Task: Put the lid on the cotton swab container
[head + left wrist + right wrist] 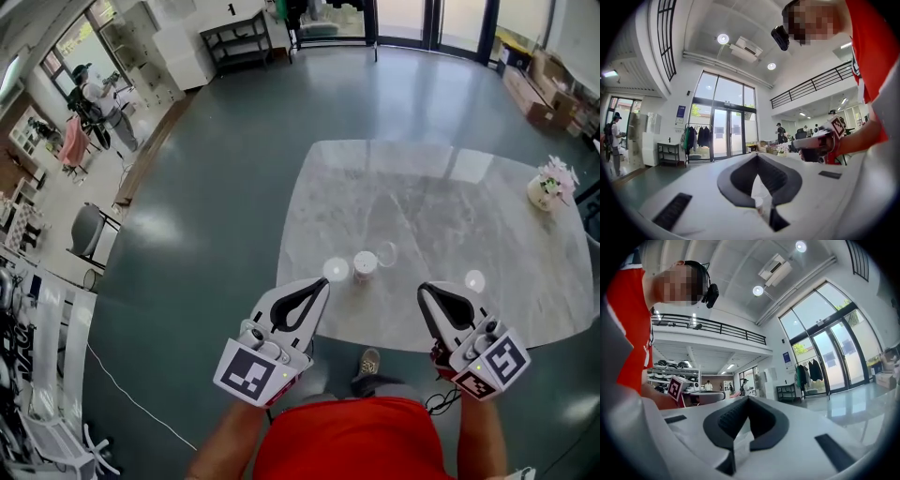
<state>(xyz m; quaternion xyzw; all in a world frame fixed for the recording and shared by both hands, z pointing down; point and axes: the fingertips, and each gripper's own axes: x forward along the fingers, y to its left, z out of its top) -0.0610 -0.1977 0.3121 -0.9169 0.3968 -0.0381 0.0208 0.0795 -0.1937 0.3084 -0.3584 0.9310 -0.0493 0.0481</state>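
Pressed together are the jaws of both tools. The left gripper (322, 284) has its dark pads closed tip to tip with nothing between them, and the right gripper (424, 291) is the same, closed and empty. Both are held at the near edge of the marble table (422, 178), pointing toward the middle of it, and neither touches anything.

Just ahead of the left gripper stands the cotton swab container (365, 265), small, white and upright. Beside it on its left lies a white round disc (336, 269), which I judge to be the lid. A clear round object (387, 253) sits just behind the container on its right. A second white disc (474, 279) lies near the right gripper. A flower vase (551, 186) stands well apart, at the far right edge.

In my judgement the task has not yet begun, because the container has no lid on it and nothing is grasped. The next move calls for opening one pair of jaws, taking the lid by its rim and bringing it level over the container, perhaps with the other gripper steadying the body.

No brand or label is readable on the container. Only the black square marker (251, 370) on each gripper cube is visible.
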